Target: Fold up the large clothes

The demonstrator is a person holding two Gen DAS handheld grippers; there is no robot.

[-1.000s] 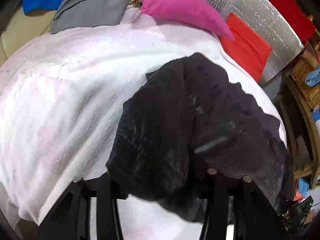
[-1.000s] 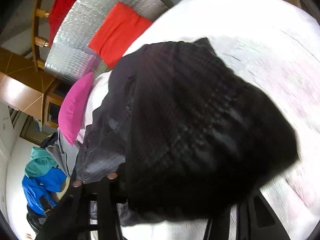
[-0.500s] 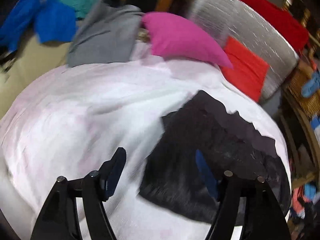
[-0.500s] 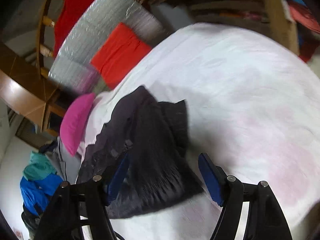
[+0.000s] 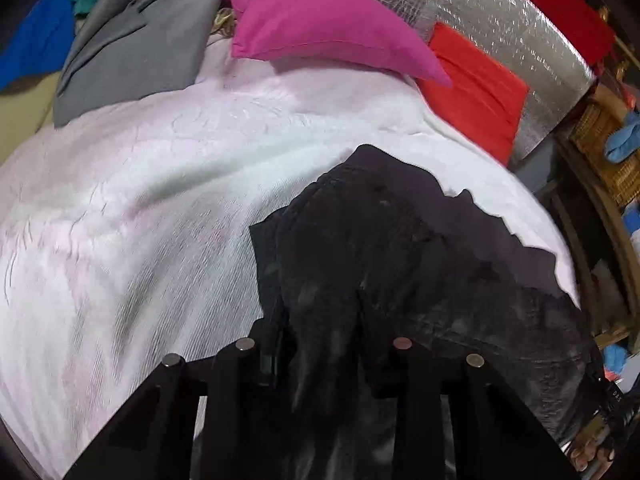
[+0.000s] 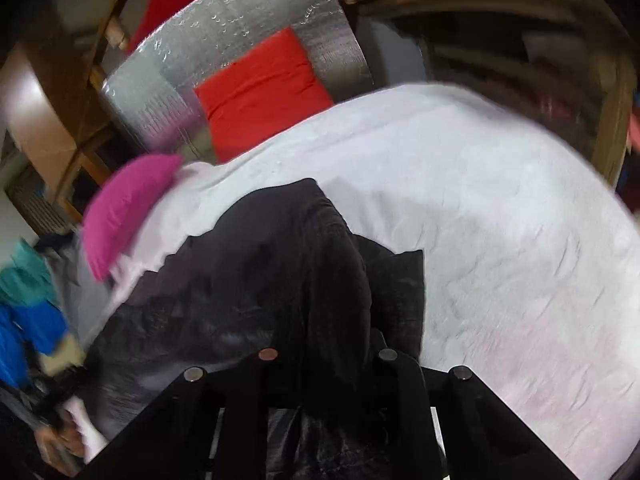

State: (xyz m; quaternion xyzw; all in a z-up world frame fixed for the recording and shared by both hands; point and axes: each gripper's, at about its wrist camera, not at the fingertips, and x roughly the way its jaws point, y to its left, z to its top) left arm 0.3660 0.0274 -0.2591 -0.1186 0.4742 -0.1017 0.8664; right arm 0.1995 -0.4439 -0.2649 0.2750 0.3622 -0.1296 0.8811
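— Inspector: Status of the black garment (image 5: 400,264)?
— Assistant: On the white bedspread (image 5: 140,208). Half a second ago both jaws stood open; now left gripper (image 5: 324,348) and right gripper (image 6: 324,354) grip its near edge. Next fold apparently begins.

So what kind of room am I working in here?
Most likely a lived-in bedroom. The black garment lies on a bed under a white-pink blanket, with a magenta pillow and red cushion at its head, and spare clothes such as a grey garment piled beside it.
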